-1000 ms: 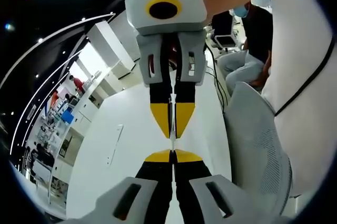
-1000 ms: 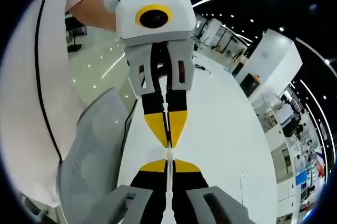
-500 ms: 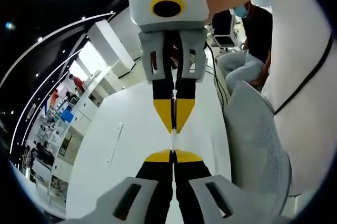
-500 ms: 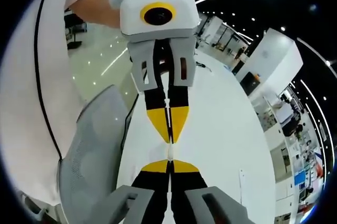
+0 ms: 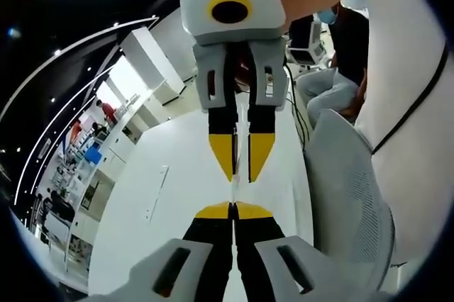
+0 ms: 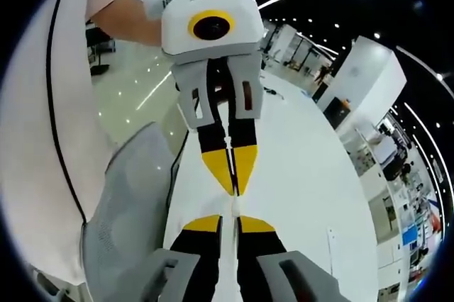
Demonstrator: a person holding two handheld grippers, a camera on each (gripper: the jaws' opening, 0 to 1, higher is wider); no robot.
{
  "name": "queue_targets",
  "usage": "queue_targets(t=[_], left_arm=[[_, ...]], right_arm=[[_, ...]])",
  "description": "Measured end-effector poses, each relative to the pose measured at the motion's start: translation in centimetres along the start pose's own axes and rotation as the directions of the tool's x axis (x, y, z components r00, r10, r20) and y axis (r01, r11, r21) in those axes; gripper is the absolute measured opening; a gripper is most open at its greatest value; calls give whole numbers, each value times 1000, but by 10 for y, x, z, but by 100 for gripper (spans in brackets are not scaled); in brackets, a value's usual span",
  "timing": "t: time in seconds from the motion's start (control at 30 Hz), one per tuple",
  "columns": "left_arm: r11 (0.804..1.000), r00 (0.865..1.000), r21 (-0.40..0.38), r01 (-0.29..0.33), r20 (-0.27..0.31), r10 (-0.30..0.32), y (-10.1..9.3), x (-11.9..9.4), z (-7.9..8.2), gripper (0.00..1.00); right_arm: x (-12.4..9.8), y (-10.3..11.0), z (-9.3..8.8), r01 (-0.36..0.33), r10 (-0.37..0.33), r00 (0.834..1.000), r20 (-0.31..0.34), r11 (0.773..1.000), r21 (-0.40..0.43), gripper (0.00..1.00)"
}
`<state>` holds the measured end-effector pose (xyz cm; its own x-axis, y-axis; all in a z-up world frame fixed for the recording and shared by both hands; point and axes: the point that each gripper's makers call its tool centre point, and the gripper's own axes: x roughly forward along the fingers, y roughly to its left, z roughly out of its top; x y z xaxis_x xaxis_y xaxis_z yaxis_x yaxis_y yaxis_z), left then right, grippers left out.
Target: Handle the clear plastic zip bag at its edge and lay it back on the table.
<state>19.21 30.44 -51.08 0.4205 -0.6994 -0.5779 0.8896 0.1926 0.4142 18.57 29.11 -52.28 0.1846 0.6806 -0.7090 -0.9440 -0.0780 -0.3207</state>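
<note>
The clear zip bag (image 5: 235, 187) hangs edge-on as a thin pale strip between the two grippers, above the white table (image 5: 163, 174). My left gripper (image 5: 232, 206) is shut on the bag's edge, its yellow tips pressed together. The right gripper (image 5: 241, 176) faces it from above with a small gap between its yellow tips, around the strip but not pinching it. In the right gripper view, the right gripper (image 6: 228, 222) stands slightly open with the bag (image 6: 228, 259) running between its jaws, and the left gripper (image 6: 233, 188) points down at it, shut.
A grey mesh chair (image 5: 347, 196) (image 6: 128, 210) stands at the table's side beside the person in white holding the grippers. A small flat strip (image 5: 156, 192) (image 6: 331, 242) lies on the table (image 6: 305, 167). Cables (image 5: 294, 107) trail at the far end.
The right gripper's jaws have parted and let go of the bag's edge. It has drawn back slightly from the left gripper, which stays shut on the bag.
</note>
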Motion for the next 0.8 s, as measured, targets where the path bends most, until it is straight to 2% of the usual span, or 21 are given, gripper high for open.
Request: queue_targets(t=[0.1,0.27,0.53,0.67,0.8], left_arm=[[1000,1000,-3,1,11,-1,-1,1,3,0],[1000,1000,0,3,13,-3,-2,3,5,0],[1000,1000,-20,0,19,1,2,2,4,0],[999,1000,-49,13,14,-13,0,4,2,0],[999,1000,-45,11,7,-11,0,5,2,0]], right_arm=[[1,-4,8,-2,1,999,34,1000,30,5],[4,-6,11,-1,1,999,32,1000,11,1],[5,-8,10,0,0,999,38,1000,7,0],[6,-6,9,-5,5,1000,12,1000,-13,0],[6,-6,8,3,-3,1000,-13,999,-32,0]])
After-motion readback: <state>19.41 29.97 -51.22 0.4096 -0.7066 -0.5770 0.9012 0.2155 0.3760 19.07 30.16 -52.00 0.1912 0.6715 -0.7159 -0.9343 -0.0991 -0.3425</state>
